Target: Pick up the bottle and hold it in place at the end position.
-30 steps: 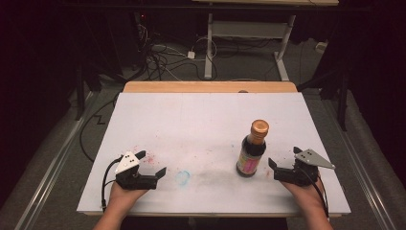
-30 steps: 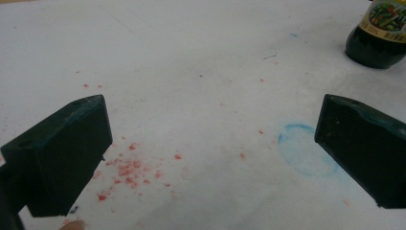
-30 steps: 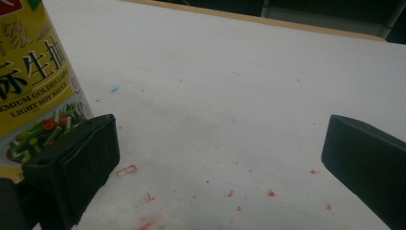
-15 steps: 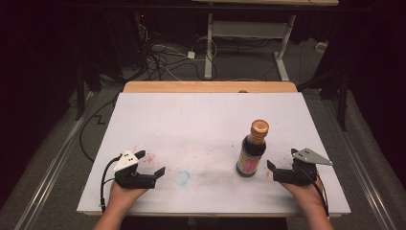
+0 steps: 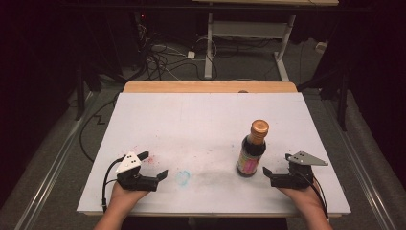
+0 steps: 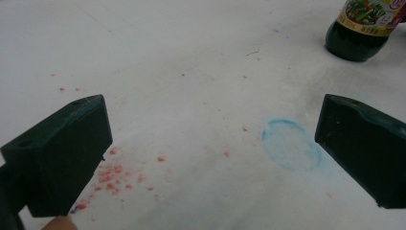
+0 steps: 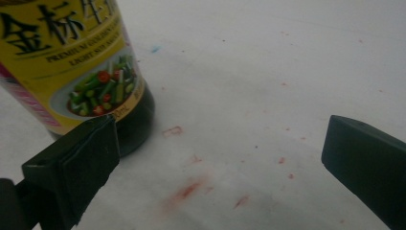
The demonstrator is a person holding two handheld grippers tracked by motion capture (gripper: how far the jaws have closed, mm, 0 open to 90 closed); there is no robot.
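A dark soy sauce bottle (image 5: 252,149) with a copper cap and a yellow label stands upright on the white table (image 5: 201,120), right of centre. My right gripper (image 5: 277,164) rests low, just right of the bottle's base, open and holding nothing. In the right gripper view the bottle (image 7: 72,62) stands behind the left jaw, outside the gap of the gripper (image 7: 222,163). My left gripper (image 5: 153,165) sits near the front left, open and empty. The left gripper view looks across its gap (image 6: 210,143) to the bottle (image 6: 361,28) far off.
A faint blue ring (image 6: 289,143) and red specks (image 6: 115,175) stain the table between the grippers. A wooden strip (image 5: 210,87) edges the table's far side. Cables and desk legs lie on the floor beyond.
My right gripper has crept slightly left toward the bottle's base. The left gripper and the bottle have stayed put.
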